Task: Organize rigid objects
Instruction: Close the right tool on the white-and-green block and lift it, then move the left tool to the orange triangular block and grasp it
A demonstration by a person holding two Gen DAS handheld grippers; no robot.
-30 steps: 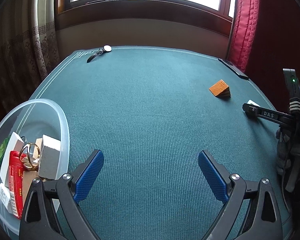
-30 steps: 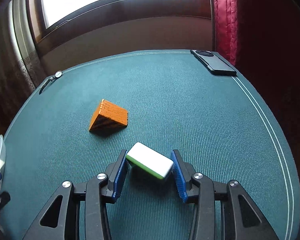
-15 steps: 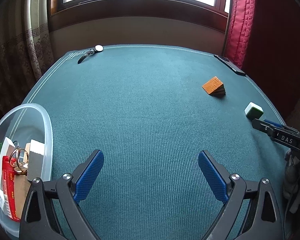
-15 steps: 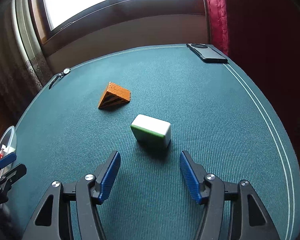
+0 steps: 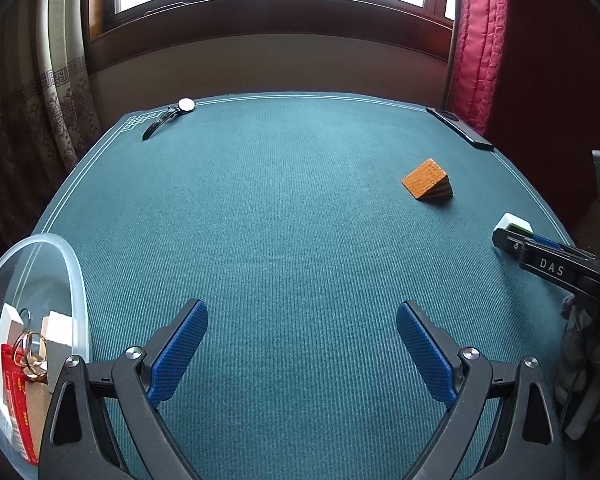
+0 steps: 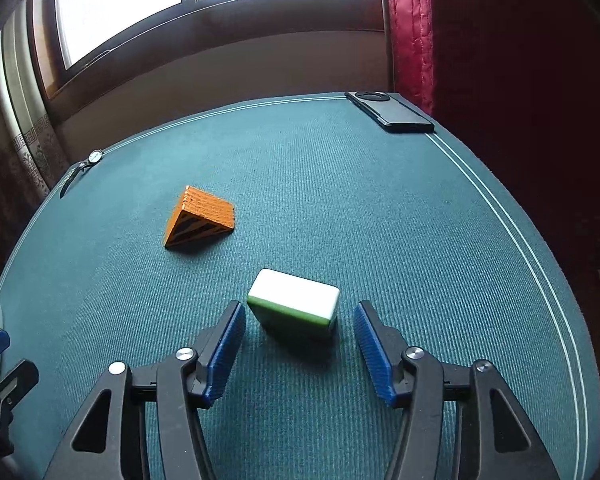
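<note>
Straddling the white-and-green tile [image 6: 293, 300], the right tool [image 6: 299, 334] stands with its jaws roughly half open and grips nothing; a gap shows on each side of the tile. One second ago the same tool was shut on this tile; half a second ago it was open and drawn back; now it is close in again with the tile between its blue pads [image 6: 225, 350]. Judgement: the first grasp was released, probably because the tile sat skewed in the jaws, and a second grasp is being lined up. The tile lies flat near the right edge of the green surface [image 6: 420, 240], turned at an angle to the pads, so closing may rotate it.

The left tool [image 5: 302, 350] hangs wide open and empty over the near-left part of the surface, just beside the clear plastic bowl [image 5: 74, 276] at the near-left corner, which already holds several small items. The orange wedge block [image 6: 198, 218] rests apart from the tile, toward the far side.

Open room is ample: the middle of the surface between tile and bowl is bare. A wristwatch [image 5: 168, 118] lies at the far-left corner and a phone [image 6: 390, 111] at the far-right corner, both well clear of that path. The right edge lies near the tile, so a push outward should be avoided.
</note>
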